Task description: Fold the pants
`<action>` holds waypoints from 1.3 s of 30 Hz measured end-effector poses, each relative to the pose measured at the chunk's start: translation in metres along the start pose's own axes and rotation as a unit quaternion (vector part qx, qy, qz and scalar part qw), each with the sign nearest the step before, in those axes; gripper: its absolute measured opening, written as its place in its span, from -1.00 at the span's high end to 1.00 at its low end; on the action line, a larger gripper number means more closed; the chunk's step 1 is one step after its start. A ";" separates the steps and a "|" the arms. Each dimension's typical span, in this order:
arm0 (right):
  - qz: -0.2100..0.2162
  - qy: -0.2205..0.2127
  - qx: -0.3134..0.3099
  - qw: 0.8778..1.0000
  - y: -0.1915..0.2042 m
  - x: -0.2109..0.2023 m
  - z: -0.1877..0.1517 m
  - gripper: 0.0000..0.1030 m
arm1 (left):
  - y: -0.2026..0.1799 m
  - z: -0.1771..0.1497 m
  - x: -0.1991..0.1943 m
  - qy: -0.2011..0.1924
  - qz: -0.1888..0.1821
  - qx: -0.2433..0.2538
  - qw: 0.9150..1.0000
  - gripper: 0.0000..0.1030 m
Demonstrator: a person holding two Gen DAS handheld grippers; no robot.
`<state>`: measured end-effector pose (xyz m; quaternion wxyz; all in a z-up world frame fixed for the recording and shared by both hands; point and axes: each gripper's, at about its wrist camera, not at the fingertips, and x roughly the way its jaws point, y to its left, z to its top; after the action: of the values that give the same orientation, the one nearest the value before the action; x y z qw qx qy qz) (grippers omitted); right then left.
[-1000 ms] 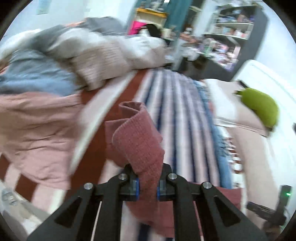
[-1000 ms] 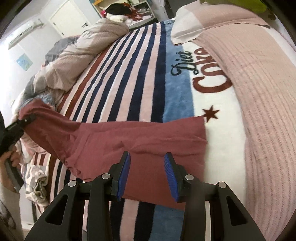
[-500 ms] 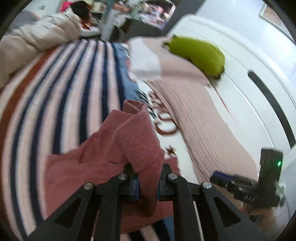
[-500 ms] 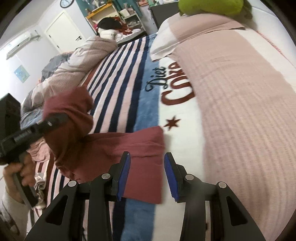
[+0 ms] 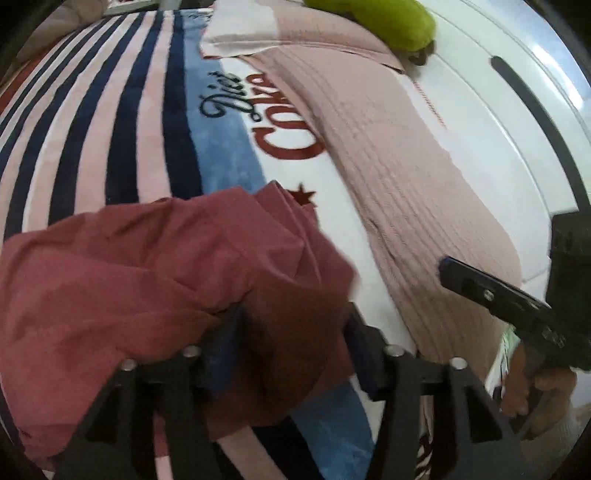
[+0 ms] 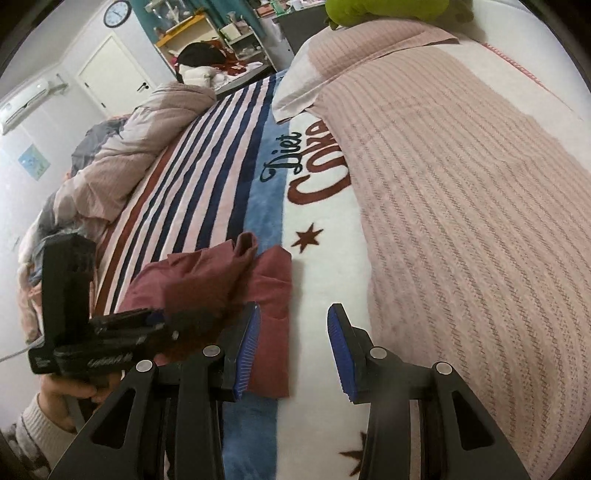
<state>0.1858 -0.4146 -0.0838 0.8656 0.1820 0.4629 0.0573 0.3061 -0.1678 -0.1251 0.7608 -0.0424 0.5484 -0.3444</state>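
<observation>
In the left wrist view, the dark red pants [image 5: 166, 280] fill the lower left of the frame, heaped in soft folds on the striped blanket [image 5: 122, 122]. The left gripper [image 5: 291, 336] sits at the bottom centre with its jaws opening; a fold of the red cloth still lies between them and drapes over the left finger, but the pads no longer seem to press on it. Above, toward the upper centre, the blanket carries dark script and red lettering, with a small red star just past the pants' upper edge. To the right runs a pink ribbed cover [image 5: 399, 177], and at the top right a green plush toy [image 5: 391, 22] lies against the white headboard. At the far right edge the right gripper appears from the side, held by a hand [image 5: 532, 384].

In the right wrist view, the left gripper comes in from the lower left, gripped by a hand in a pale knit sleeve [image 6: 40, 424], with the red cloth bunched at its tip. The pants occupy the lower centre-left, one flat layer stretching to the white band of the blanket and a rumpled layer on top. The right gripper [image 6: 293, 343] hovers at the bottom centre, its blue pads [image 6: 246, 350] partly apart with nothing between them, the left pad above the pants' edge. A rumpled beige duvet [image 6: 122, 158] lies at the upper left.
</observation>
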 end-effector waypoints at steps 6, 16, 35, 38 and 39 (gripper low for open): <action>0.033 0.013 0.001 0.999 0.021 0.019 0.012 0.11 | 0.010 -0.014 -0.039 0.011 -0.005 0.011 1.000 -0.04; 0.043 0.057 -0.024 0.997 0.070 0.071 0.016 -0.01 | 0.106 -0.030 -0.105 -0.036 0.124 -0.077 0.989 -0.04; -0.012 0.087 -0.049 0.995 0.060 0.069 0.007 0.65 | 0.128 -0.042 -0.098 0.006 0.123 -0.071 0.990 0.05; -0.010 0.059 -0.059 0.996 0.069 0.078 0.027 0.34 | 0.133 -0.029 -0.101 -0.009 0.117 -0.079 0.990 0.03; -0.008 0.054 -0.067 0.996 0.072 0.084 0.033 0.34 | 0.135 -0.025 -0.101 -0.013 0.117 -0.080 0.990 0.03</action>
<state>0.2652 -0.3336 -0.1068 0.8500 0.1164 0.5057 0.0910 0.3328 -0.0003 -0.1133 0.7973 -0.0435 0.5652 -0.2072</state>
